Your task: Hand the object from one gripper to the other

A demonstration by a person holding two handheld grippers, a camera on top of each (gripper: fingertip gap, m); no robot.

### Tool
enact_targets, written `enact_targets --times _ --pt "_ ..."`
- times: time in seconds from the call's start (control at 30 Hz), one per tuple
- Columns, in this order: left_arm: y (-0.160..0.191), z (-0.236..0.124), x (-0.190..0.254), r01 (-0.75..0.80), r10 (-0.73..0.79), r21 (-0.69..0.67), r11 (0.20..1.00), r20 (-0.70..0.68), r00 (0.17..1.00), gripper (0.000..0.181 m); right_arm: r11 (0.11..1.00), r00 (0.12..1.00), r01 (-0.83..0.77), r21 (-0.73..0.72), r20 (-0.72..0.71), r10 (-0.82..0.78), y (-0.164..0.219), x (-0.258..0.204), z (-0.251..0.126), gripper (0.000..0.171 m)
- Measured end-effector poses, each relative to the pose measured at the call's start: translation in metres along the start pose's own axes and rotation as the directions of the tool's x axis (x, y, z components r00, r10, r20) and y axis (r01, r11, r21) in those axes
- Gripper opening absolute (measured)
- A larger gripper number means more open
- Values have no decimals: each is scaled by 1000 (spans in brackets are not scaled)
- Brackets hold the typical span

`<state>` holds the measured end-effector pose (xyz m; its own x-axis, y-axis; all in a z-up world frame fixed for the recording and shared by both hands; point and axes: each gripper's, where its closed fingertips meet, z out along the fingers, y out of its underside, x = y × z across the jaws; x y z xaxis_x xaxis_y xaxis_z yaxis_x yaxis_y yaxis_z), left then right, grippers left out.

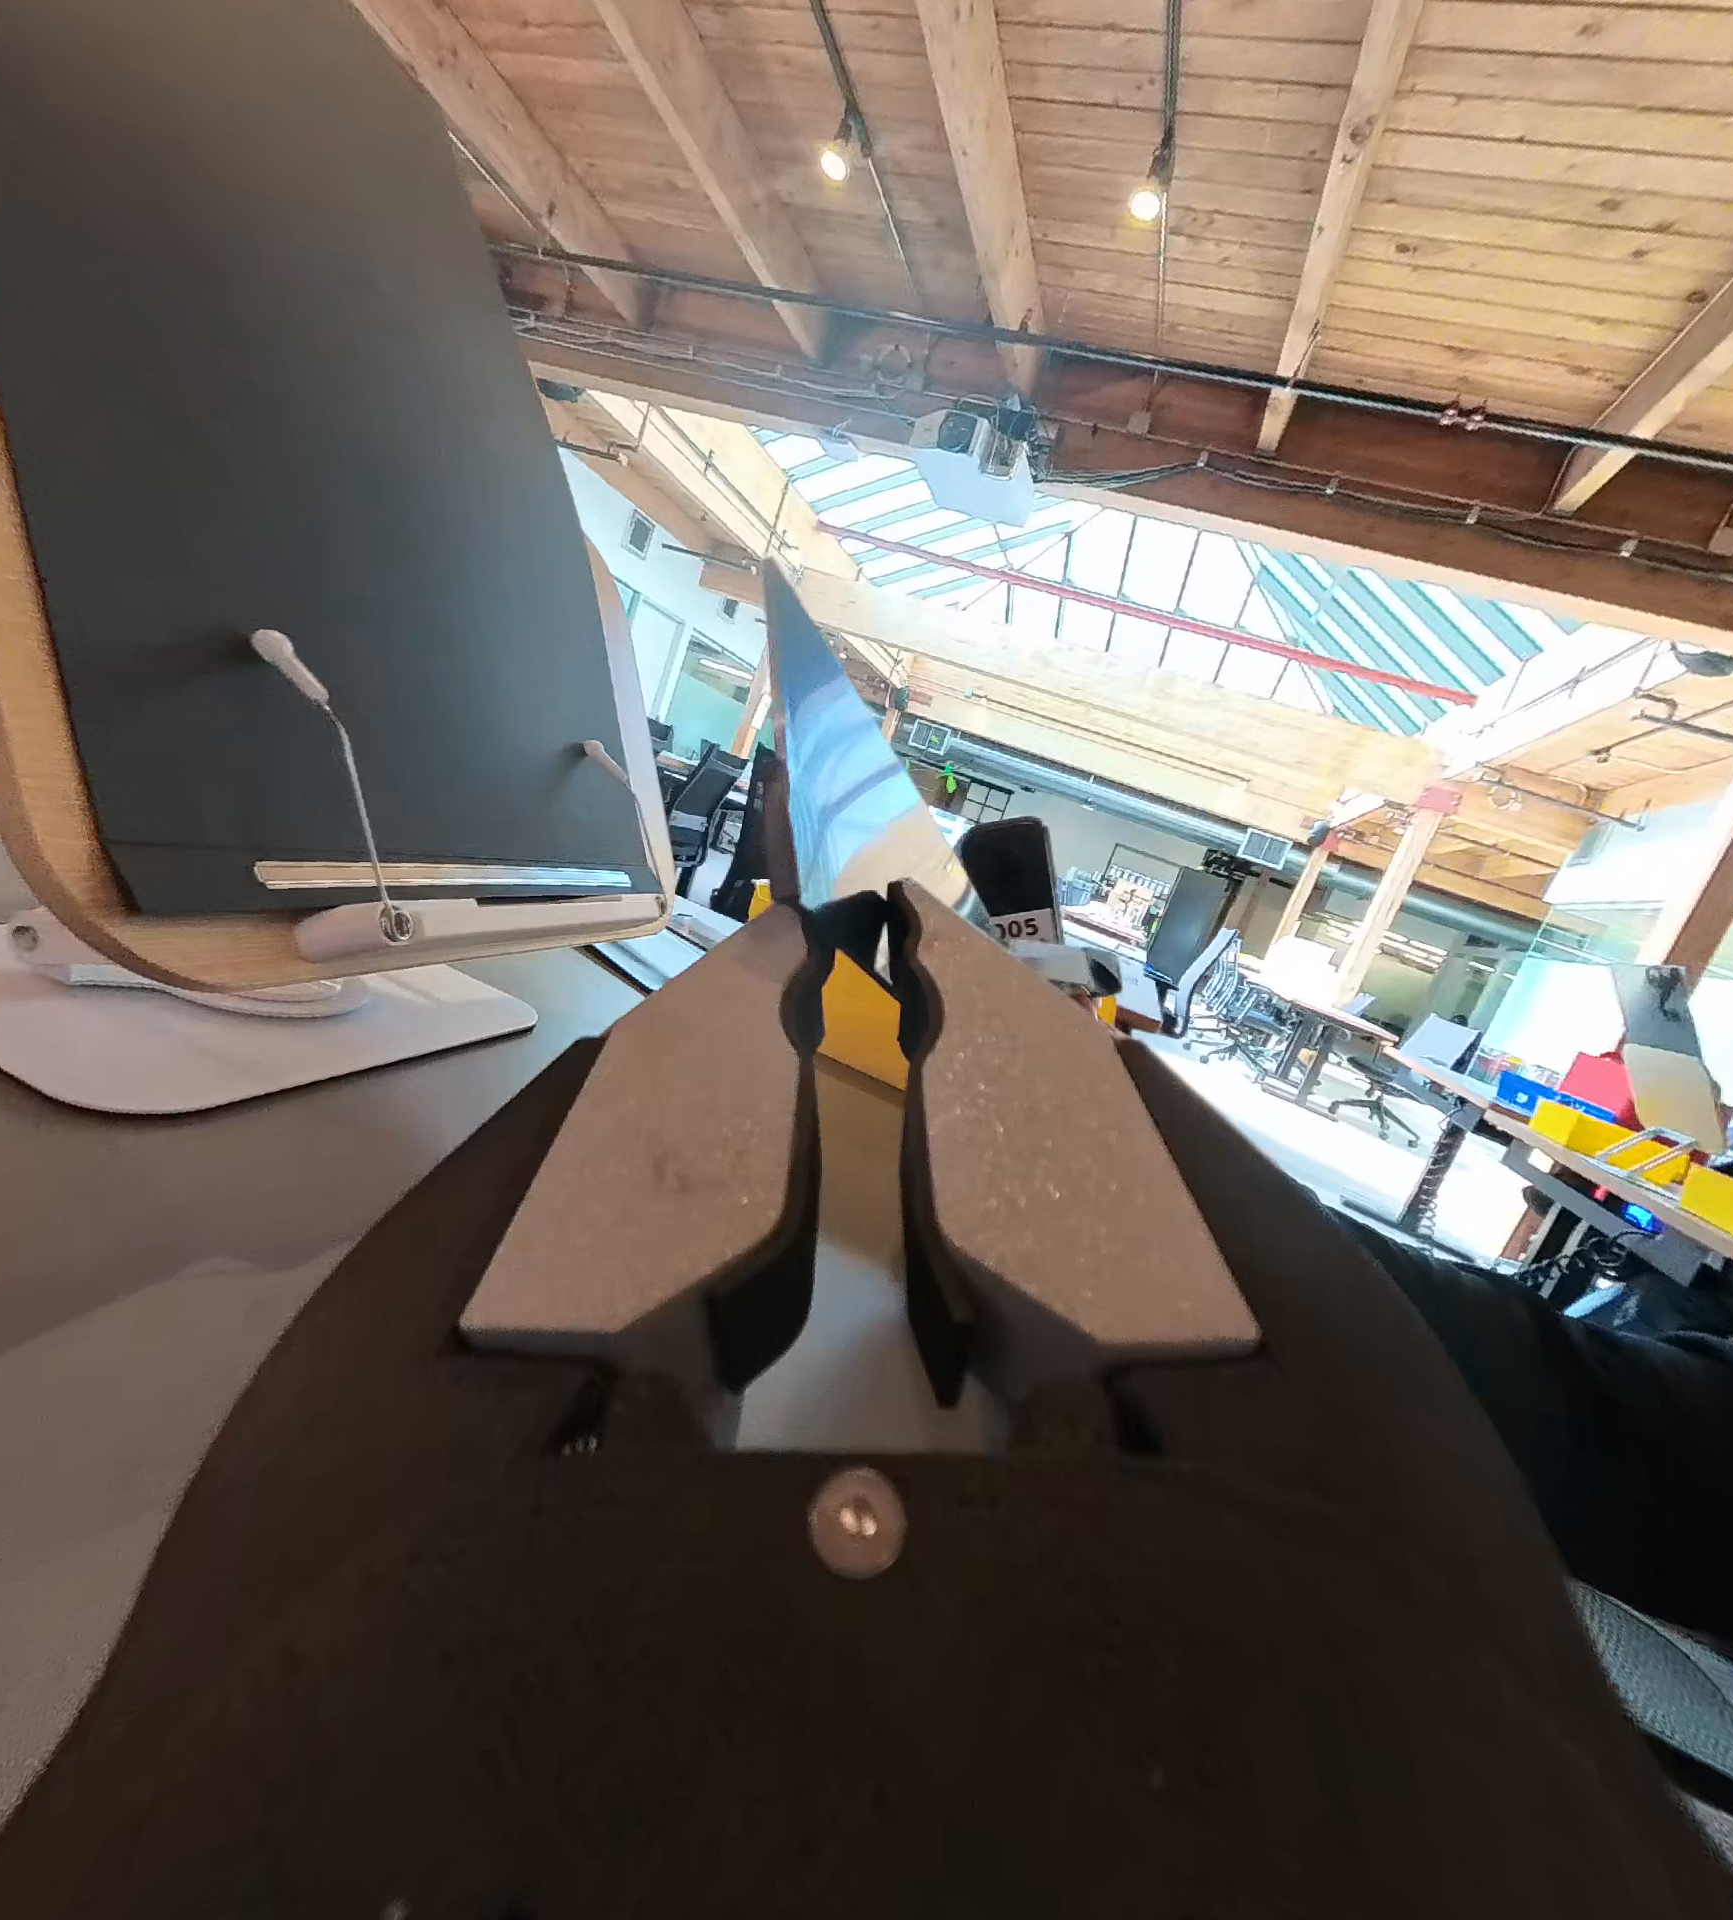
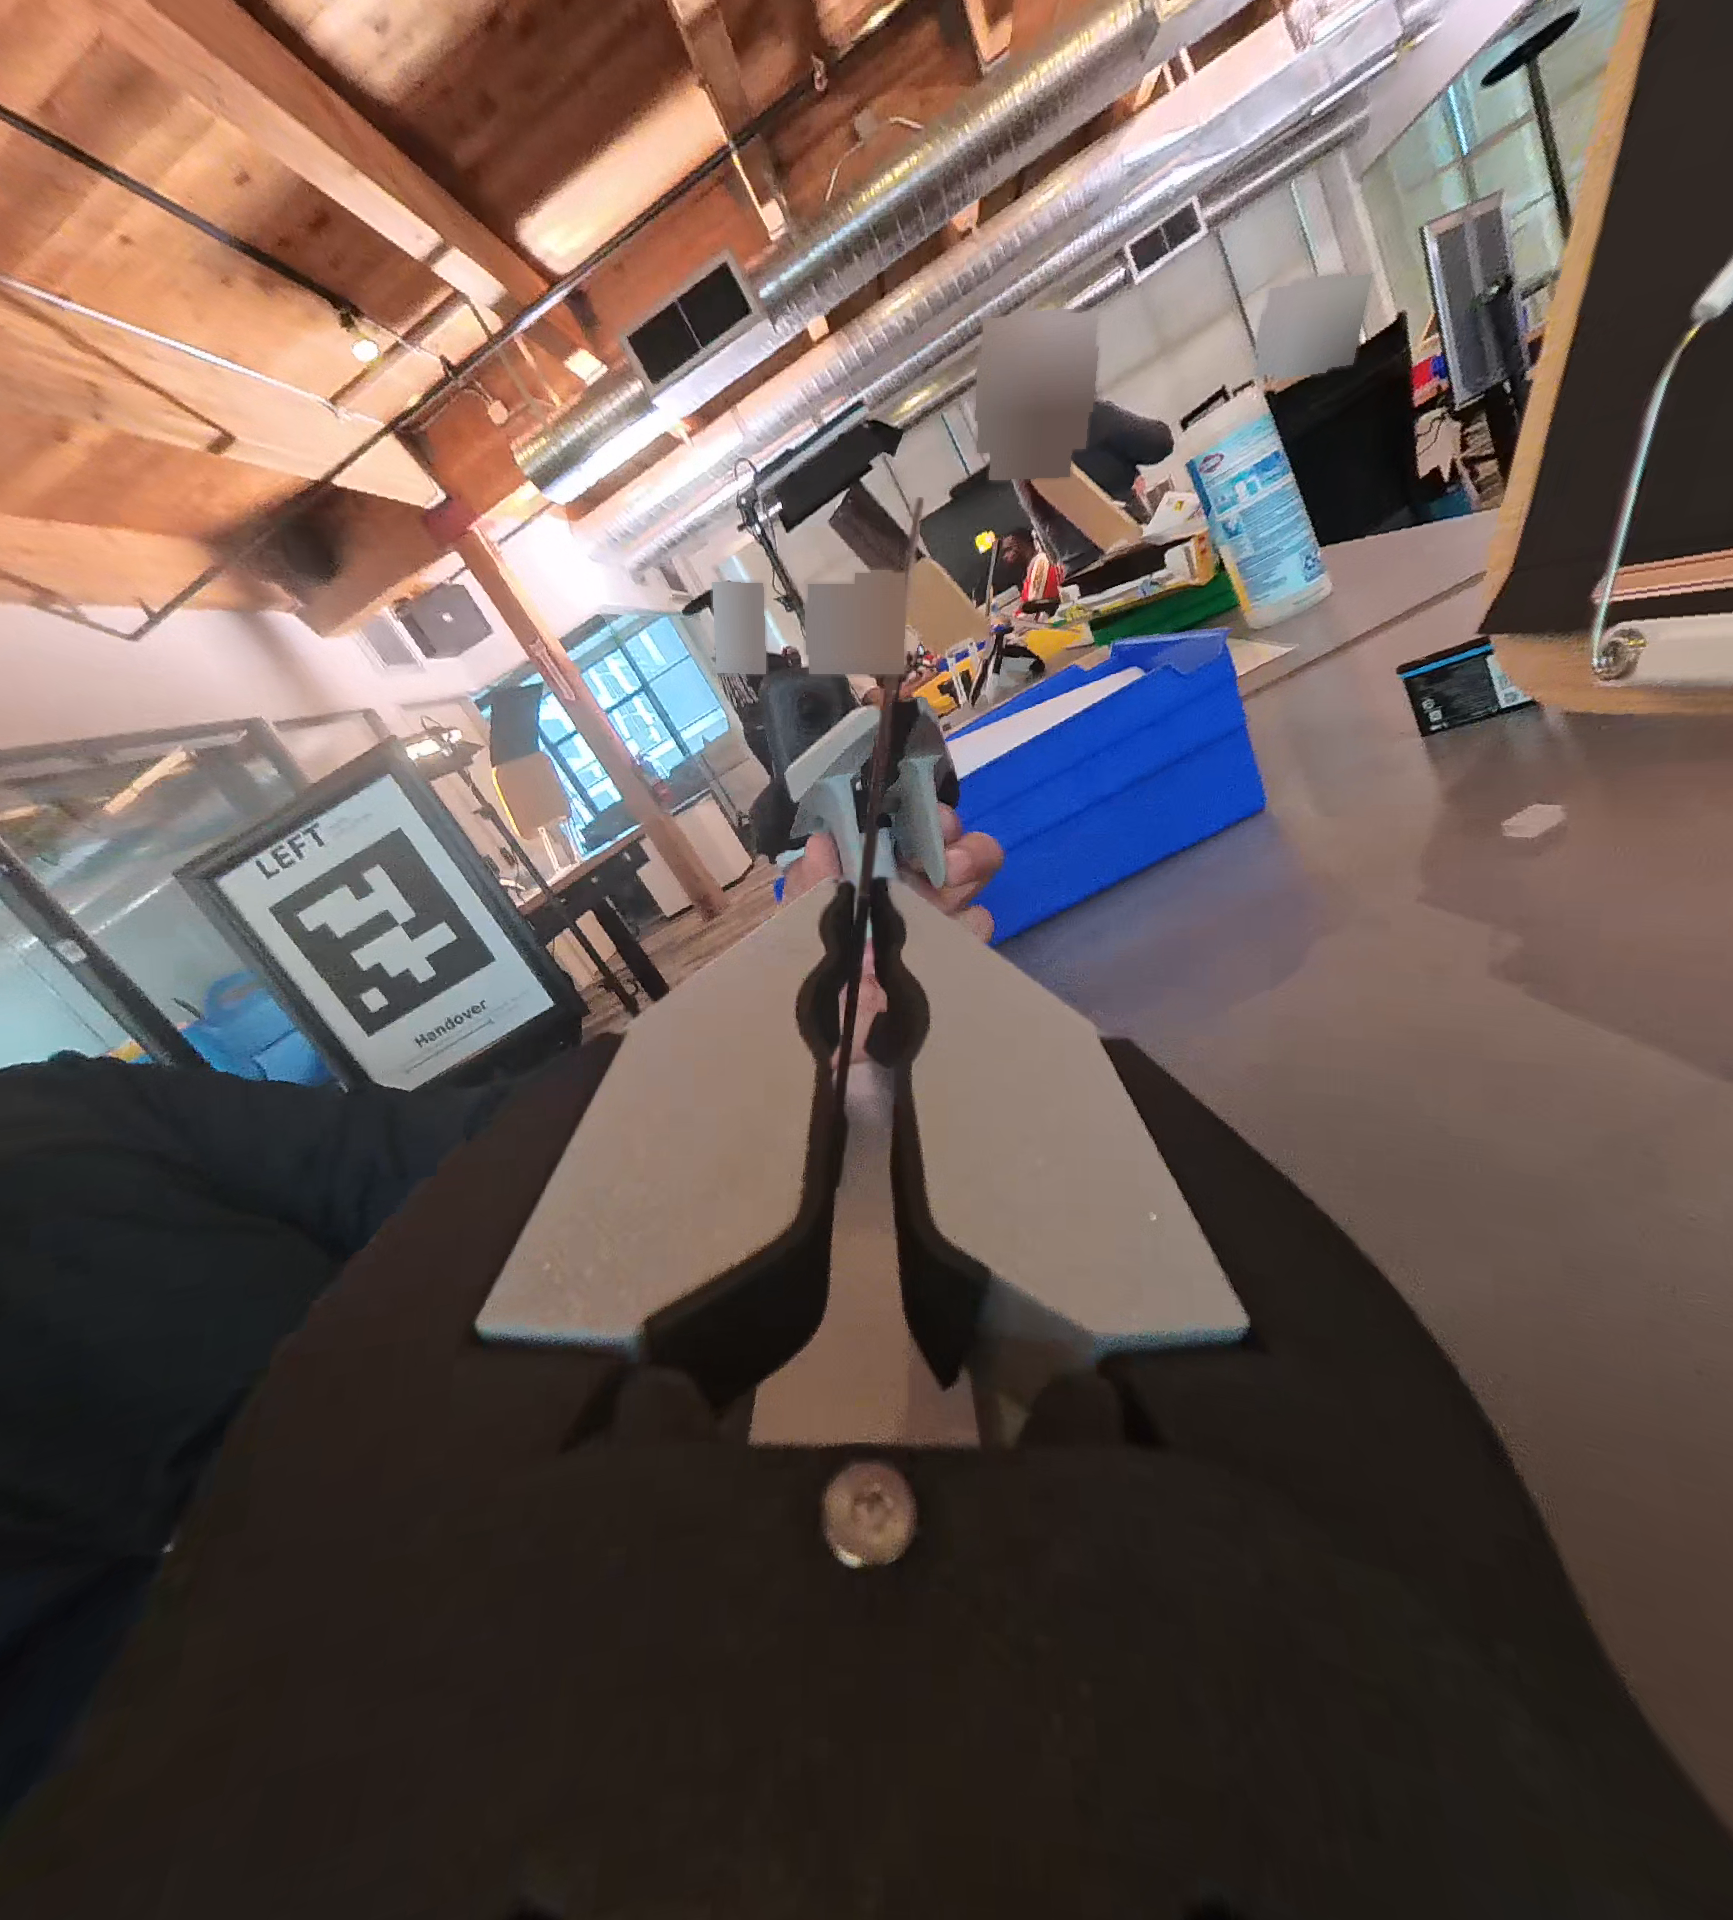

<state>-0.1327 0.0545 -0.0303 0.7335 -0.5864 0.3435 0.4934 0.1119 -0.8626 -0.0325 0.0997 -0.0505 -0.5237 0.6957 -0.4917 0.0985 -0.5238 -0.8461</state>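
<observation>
Left wrist view is showing my left hand-held gripper [image 1: 888, 914] pinching a thin, shiny mirror-like flat sheet [image 1: 831, 769] rising at frame centre. In the right wrist view my right hand-held gripper [image 2: 864, 914] is closing narrowly around the same sheet's dark edge [image 2: 888, 727], centre frame, above the grey tabletop [image 2: 1464, 935]. I am judging it light, stiff, slippery; gripping well in from its edge looks safest.

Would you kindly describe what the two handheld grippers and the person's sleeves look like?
Both the left gripper and right gripper have black bodies, a silver screw at the centre, and two flat grey wedge fingers lined with wavy black pads. The sleeve is black.
</observation>
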Motion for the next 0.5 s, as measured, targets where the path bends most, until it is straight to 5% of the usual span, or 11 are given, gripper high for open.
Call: enact_targets --times 0.23,0.33,0.5 --pt "-4 -1 1 21 -20 18 1000 -15 1000 7 994 988 -111 -21 107 113 6 -11 5 2" --pt "0 -1 -2 7 -7 -2 1000 5 1000 5 993 993 -113 -40 13 113 10 5 2 0" --pt "18 2 -22 -303 342 -188 934 231 911 42 970 978 -200 141 -29 205 -16 23 -21 0"
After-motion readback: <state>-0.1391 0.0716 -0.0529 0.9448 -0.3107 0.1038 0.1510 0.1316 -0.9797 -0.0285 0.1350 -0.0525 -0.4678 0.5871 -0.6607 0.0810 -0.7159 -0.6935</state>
